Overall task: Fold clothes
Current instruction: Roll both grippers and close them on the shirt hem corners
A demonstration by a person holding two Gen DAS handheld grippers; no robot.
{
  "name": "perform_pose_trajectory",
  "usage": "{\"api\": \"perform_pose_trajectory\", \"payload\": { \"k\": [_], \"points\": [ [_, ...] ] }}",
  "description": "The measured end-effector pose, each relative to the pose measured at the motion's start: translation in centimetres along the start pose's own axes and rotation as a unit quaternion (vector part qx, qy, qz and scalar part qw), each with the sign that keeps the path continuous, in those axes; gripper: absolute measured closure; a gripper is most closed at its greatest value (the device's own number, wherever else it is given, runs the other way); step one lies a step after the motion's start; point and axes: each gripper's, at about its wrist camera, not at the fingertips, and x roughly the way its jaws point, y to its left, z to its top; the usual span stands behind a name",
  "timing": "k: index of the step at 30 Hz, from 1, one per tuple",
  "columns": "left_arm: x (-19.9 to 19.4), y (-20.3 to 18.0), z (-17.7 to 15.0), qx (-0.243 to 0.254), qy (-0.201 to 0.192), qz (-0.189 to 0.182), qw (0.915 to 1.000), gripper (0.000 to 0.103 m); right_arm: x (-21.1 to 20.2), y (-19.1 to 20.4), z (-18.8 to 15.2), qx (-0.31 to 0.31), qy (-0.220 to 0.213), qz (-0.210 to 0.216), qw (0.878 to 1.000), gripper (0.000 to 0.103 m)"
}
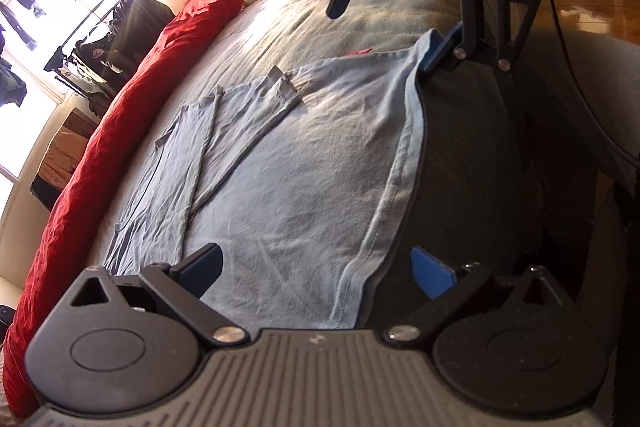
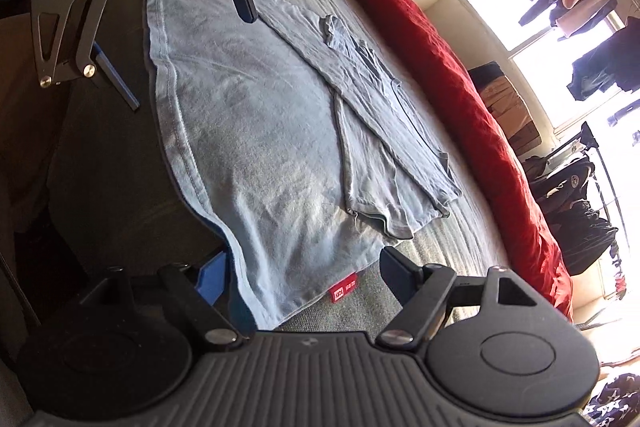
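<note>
A light blue long-sleeved shirt (image 1: 304, 155) (image 2: 256, 131) lies flat on the bed, both sleeves folded across its body. Its hem runs along the near bed edge. My left gripper (image 1: 320, 267) (image 2: 180, 43) is open and straddles one hem corner, one finger over the cloth and the other beside the mattress edge. My right gripper (image 2: 306, 273) (image 1: 390, 27) is open in the same way at the other hem corner. Neither gripper's pads press on the fabric.
The grey-blue bed cover (image 1: 340, 11) (image 2: 440, 247) carries a small red label (image 2: 342, 293) by the shirt. A long red bolster (image 1: 120, 131) (image 2: 452, 67) lines the far side. The dark mattress side (image 1: 460, 167) drops below the hem. Clothes racks (image 2: 572, 195) stand by bright windows.
</note>
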Motion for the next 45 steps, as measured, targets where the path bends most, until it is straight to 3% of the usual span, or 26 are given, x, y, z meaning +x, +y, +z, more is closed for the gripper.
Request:
{"api": "perform_pose_trajectory", "payload": {
  "k": [2,5,7,9,15,18,21,23,28,33,35,36,37,42,45],
  "points": [
    [0.4,-0.4,1.0,0.005,-0.010,-0.006,0.9999,0.004,-0.1,-0.2,0.1,0.002,-0.001,0.014,1.000,0.023],
    [1.1,-0.7,2.3,0.005,-0.022,-0.013,0.9997,0.004,0.3,0.1,0.2,-0.006,0.014,0.036,0.999,0.041],
    [1.6,-0.8,3.2,0.002,-0.029,-0.017,0.9994,0.004,0.3,0.6,0.3,-0.016,0.022,0.046,0.999,0.081],
    [1.7,-0.8,3.9,0.001,-0.041,-0.017,0.9990,0.003,0.3,1.0,0.5,-0.024,0.025,0.056,0.998,0.092],
    [1.9,-1.3,5.2,0.017,-0.072,0.013,0.9972,0.005,-0.7,0.2,1.4,-0.022,0.013,0.043,0.999,0.093],
    [2.5,-1.8,5.3,0.034,-0.066,0.043,0.9963,0.018,-1.2,-0.4,1.6,-0.015,0.007,0.035,0.999,0.093],
    [2.3,-1.4,5.3,0.023,-0.062,0.069,0.9954,0.021,-1.5,-0.6,1.7,-0.011,0.007,0.033,0.999,0.093],
    [1.9,-1.0,5.2,0.012,-0.066,0.070,0.9953,0.021,-1.6,-0.6,1.4,-0.009,0.003,0.032,0.999,0.093],
    [1.5,-0.4,5.5,-0.001,-0.069,0.065,0.9955,0.021,-1.0,-0.1,1.6,-0.012,-0.004,0.032,0.999,0.077],
    [1.1,0.0,5.7,-0.012,-0.072,0.062,0.9954,0.021,0.8,1.5,2.0,-0.036,0.000,0.027,0.999,0.077],
    [0.8,0.0,5.7,-0.012,-0.073,0.061,0.9954,0.021,1.7,2.0,1.9,-0.054,0.013,0.011,0.998,0.078],
    [0.6,-0.1,5.6,-0.011,-0.073,0.059,0.9955,0.021,1.8,2.0,2.0,-0.056,0.014,0.007,0.998,0.082],
    [0.6,-0.1,5.4,-0.008,-0.073,0.057,0.9957,0.021,1.9,1.9,2.0,-0.057,0.014,0.003,0.998,0.093],
    [0.9,-0.9,4.2,0.010,-0.042,0.046,0.9980,0.052,1.7,0.7,2.2,-0.028,0.013,-0.003,1.000,0.095],
    [0.9,-1.6,2.9,0.034,-0.019,0.046,0.9982,0.055,1.5,0.1,2.3,-0.018,0.014,-0.005,1.000,0.095]
  ]
}}
